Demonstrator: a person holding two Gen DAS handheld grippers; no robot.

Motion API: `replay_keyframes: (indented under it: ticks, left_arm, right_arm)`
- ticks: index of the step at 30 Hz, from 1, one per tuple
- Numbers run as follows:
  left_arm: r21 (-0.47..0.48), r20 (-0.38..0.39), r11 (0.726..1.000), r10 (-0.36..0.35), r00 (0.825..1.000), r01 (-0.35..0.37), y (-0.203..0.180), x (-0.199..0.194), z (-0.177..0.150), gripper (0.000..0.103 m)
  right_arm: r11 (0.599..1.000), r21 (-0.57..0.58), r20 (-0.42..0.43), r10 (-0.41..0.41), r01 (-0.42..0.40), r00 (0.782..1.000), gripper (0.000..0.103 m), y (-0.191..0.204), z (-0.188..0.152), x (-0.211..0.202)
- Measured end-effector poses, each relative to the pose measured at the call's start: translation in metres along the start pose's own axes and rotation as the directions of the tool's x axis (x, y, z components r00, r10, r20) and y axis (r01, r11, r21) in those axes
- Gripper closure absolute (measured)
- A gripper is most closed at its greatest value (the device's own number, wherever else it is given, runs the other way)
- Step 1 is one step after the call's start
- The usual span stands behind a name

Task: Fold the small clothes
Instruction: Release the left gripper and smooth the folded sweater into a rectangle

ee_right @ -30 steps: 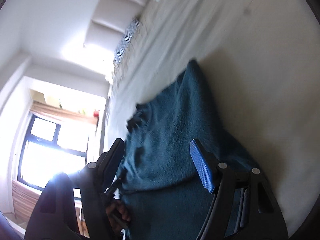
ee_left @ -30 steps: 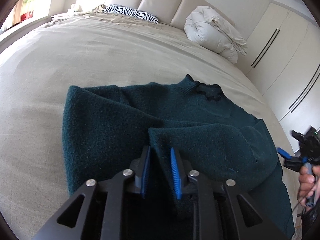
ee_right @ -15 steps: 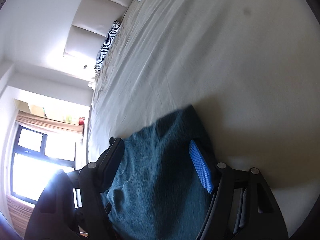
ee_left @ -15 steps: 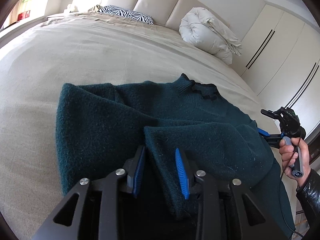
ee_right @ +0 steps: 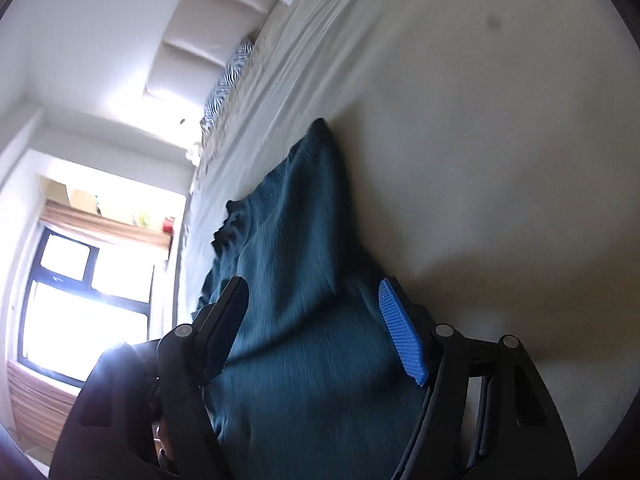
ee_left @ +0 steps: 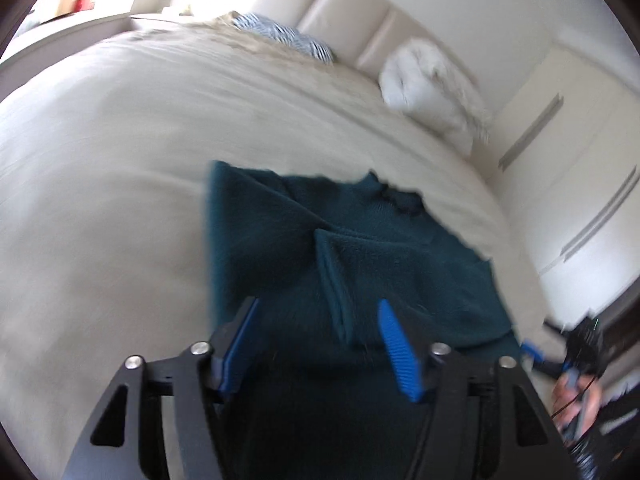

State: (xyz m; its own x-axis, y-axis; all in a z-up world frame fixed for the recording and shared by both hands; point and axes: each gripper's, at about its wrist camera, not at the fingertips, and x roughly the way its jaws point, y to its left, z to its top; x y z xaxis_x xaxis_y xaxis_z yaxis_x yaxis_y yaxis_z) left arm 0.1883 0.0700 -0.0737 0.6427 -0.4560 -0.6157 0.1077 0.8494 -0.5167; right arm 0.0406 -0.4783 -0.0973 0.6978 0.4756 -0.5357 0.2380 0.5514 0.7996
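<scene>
Sleeve fold laid: left gripper [ee_left: 316, 338], jaws just opened, empty over sweater [ee_left: 400, 264]; right gripper [ee_right: 312, 328] agape, empty; next, hem at six o'clock.

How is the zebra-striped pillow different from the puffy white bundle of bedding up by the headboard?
The zebra-striped pillow is patterned in dark and white stripes; the white bedding bundle is plain. The striped pillow lies low and flat, while the white bundle is rolled up and stands much taller. The pillow sits nearer the bright window side, the bundle nearer the wardrobe doors. Both rest on the beige bed against the padded headboard.
</scene>
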Motion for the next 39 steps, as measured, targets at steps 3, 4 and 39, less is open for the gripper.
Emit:
replay_keyframes:
  ticks: [3, 4, 39]
  left_arm:
    - [-0.043, 0.015, 0.999, 0.003, 1.0, -0.002, 0.009, -0.044, -0.029, 0.031]
    - [-0.042, 0.001, 0.999, -0.003, 1.0, 0.003, 0.01, -0.052, -0.039, 0.031]
    - [-0.051, -0.415, 0.999, -0.024, 0.909, 0.003, -0.003, -0.117, -0.196, 0.065]
  right_arm:
    - [1.0, 0.005, 0.049, 0.015, -0.016, 0.999, 0.036, -0.01, -0.033, -0.047]
    - [1.0, 0.002, 0.055, 0.013, -0.013, 0.998, 0.036, -0.012, -0.042, -0.056]
    - [0.939, -0.179, -0.042, -0.305, 0.293, 0.951, 0.036, -0.056, -0.173, -0.192]
